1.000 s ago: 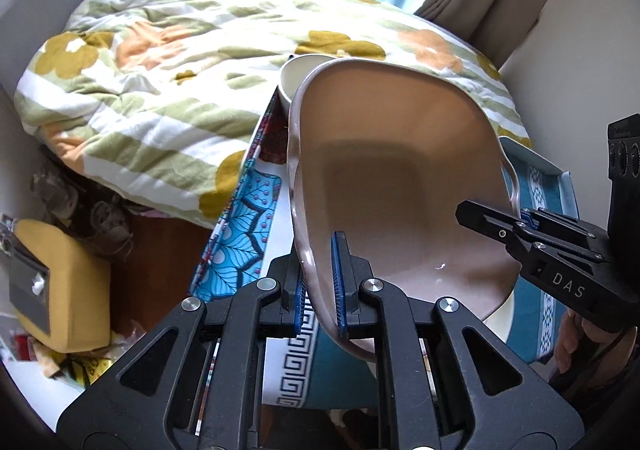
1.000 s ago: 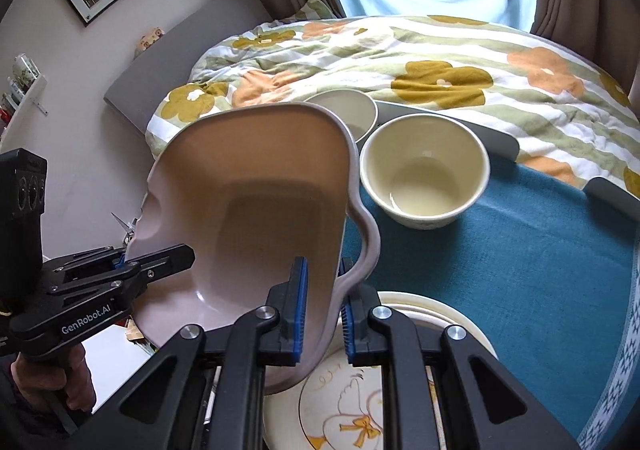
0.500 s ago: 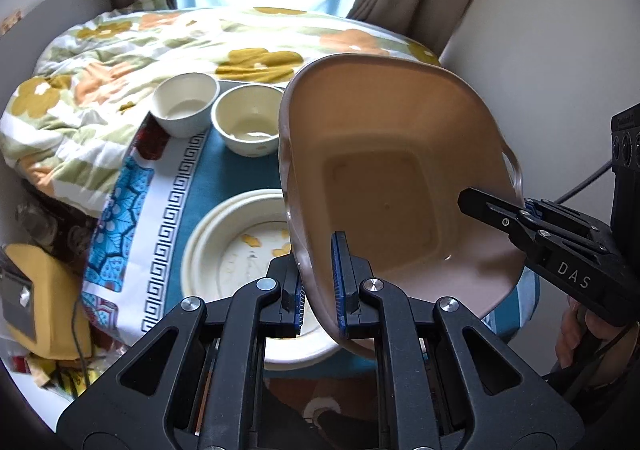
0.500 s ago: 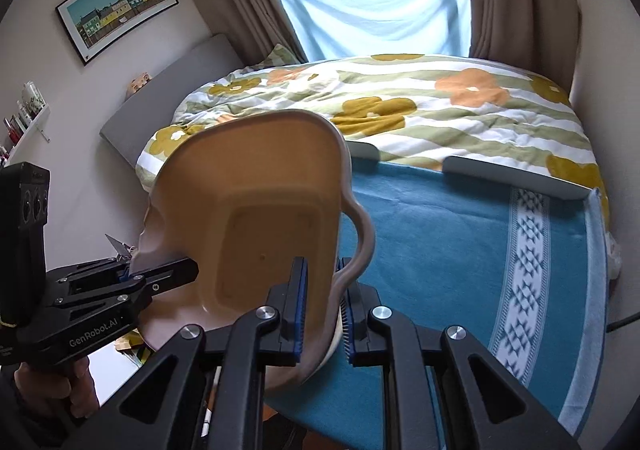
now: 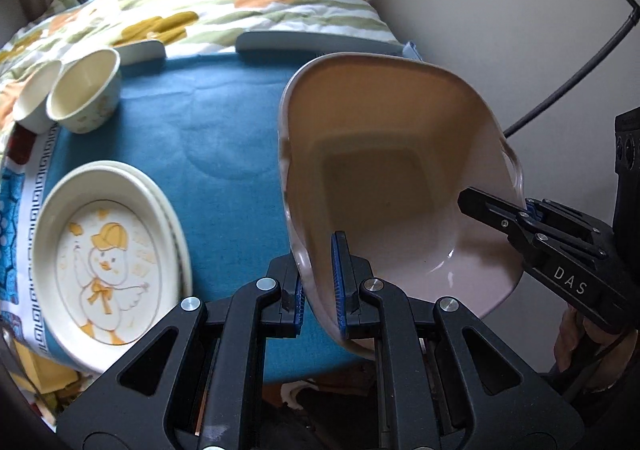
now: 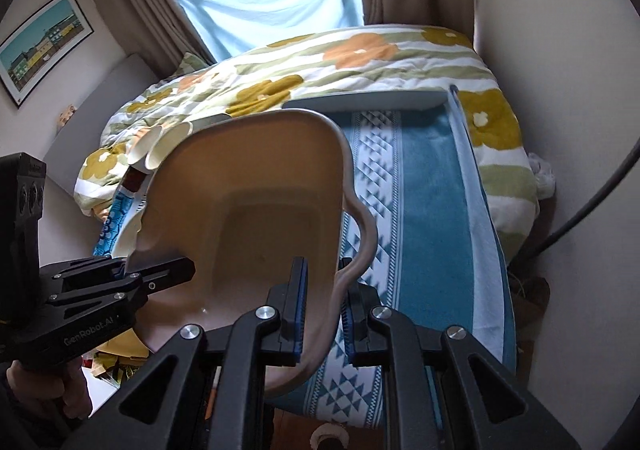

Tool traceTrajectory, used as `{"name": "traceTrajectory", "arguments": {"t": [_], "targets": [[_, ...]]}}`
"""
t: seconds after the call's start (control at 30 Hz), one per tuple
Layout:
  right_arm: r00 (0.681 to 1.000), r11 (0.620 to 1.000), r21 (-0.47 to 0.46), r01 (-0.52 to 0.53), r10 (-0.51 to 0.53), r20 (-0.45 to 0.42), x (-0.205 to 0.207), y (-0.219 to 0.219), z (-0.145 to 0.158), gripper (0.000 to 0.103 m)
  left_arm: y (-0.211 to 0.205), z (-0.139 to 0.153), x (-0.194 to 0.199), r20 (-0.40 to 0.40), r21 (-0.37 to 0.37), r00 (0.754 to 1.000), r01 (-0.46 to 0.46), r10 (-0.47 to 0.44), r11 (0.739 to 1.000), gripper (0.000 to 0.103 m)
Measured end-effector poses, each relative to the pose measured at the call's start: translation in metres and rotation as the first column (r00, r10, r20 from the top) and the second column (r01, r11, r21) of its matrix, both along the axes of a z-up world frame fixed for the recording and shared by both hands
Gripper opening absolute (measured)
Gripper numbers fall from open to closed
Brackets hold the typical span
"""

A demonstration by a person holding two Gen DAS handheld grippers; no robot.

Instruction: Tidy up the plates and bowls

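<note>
Pink baking dish (image 5: 400, 186) hangs tilted above the teal cloth (image 5: 224, 138), its 2 handles pinched by the left gripper (image 5: 318, 282) at 6 o'clock and the right gripper (image 5: 520, 210) at 3 o'clock. Carrying appears underway; next, level it and lower onto bare cloth, clear of the stacked duck plates (image 5: 108, 250) at 8 o'clock and 2 bowls (image 5: 84, 90) at 10 o'clock.

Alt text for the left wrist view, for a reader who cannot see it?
Both grippers, the left gripper and the right gripper, clamp opposite rims of a tilted beige dish above a teal tablecloth. Left of it lie stacked duck plates and two cream bowls.
</note>
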State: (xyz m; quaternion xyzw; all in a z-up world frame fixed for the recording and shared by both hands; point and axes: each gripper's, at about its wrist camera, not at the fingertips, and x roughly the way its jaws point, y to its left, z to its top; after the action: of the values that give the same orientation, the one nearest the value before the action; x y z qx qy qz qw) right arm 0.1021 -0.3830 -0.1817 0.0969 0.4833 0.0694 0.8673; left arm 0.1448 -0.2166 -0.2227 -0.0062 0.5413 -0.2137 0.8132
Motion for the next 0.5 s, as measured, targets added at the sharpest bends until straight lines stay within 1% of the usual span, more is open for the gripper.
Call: {"name": "traceTrajectory", "arguments": {"t": [0.1,0.2,0.37,0.5], "targets": [[0.998,0.999,0.026,0.036,-0.034,-0.048,0.002,-0.017,-0.026,0.014,-0.017,-0.024,0.004,-0.041,0.018,0.999,0.023,-0.022,1.0,0.01],[0.996,0.998,0.028,0.05,-0.048,-0.07,0.004,-0.026,-0.043,0.014,-0.024,-0.041,0.005,-0.056,0.031,0.998,0.033,-0.031,0.999,0.01],[0.995,0.998,0.028,0.057,-0.055,-0.079,0.005,-0.032,-0.057,0.014,-0.032,-0.058,0.006,-0.07,0.037,0.997,0.041,-0.038,0.998,0.01],[0.994,0.998,0.028,0.062,-0.06,-0.087,0.008,-0.035,-0.065,0.014,-0.03,-0.062,0.011,-0.076,0.038,0.996,0.04,-0.037,0.999,0.01]]}}
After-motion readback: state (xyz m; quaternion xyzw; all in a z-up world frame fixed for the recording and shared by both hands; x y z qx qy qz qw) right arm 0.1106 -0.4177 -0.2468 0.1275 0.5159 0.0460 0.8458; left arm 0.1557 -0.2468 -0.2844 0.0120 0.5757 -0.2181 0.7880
